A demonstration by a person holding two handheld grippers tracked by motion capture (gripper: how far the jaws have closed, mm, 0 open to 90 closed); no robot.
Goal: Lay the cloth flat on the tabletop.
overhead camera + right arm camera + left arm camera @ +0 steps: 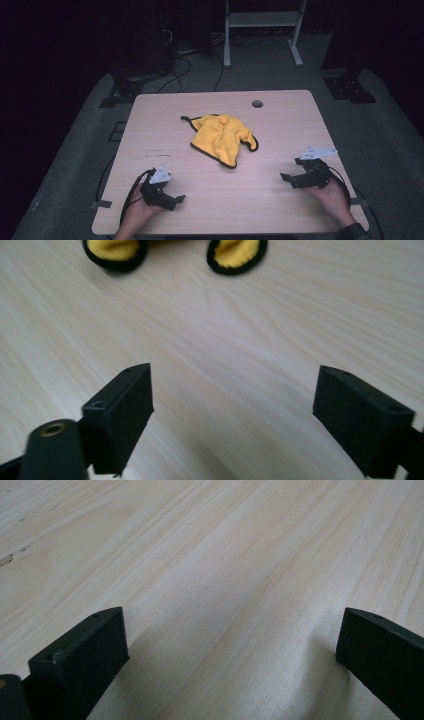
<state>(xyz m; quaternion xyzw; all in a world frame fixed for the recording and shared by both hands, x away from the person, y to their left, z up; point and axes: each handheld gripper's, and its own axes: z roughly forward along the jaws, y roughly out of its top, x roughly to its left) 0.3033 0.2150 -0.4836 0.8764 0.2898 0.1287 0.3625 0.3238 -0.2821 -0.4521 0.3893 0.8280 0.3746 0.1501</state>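
My left gripper (175,199) sits low at the near left, jaws wide apart and empty. My right gripper (290,170) hovers at the near right, jaws parted, empty.

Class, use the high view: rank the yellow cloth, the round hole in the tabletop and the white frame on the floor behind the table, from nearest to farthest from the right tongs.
1. Yellow cloth: crumpled at mid-table, up and left of the right tongs.
2. Round hole: near the table's far edge.
3. White frame: on the floor beyond the table.
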